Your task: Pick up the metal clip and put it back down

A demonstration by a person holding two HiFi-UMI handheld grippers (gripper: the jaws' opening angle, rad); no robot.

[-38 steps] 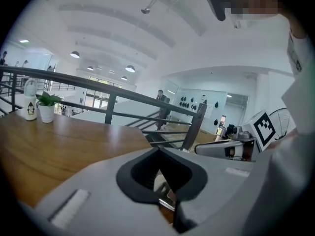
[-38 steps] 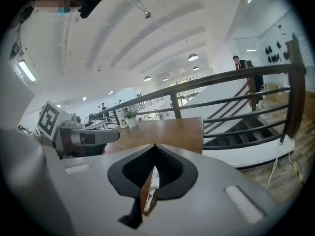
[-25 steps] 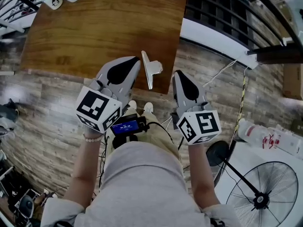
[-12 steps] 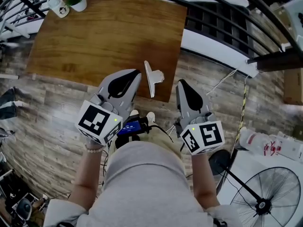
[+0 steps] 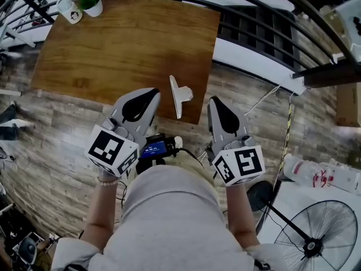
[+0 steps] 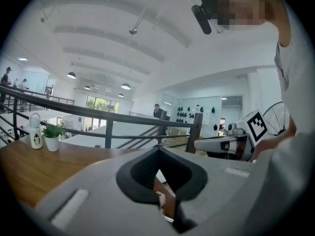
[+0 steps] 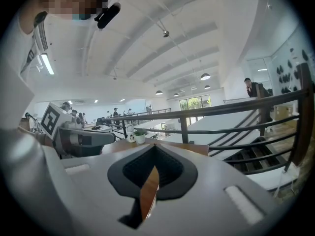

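Your metal clip (image 5: 179, 95) lies on the wooden table (image 5: 124, 38) near its front edge, just ahead of your left gripper (image 5: 151, 94) and right gripper (image 5: 214, 101), touching neither. Both have their jaws closed on nothing. This fits a clip awaiting pickup or one set back down, so keep both tips clear of it.

We note: metal clip (image 5: 178, 96) polished, smooth metal; worktop (image 5: 124, 38) matt grained wood; floor (image 5: 62, 131) rough-looking wood planks.
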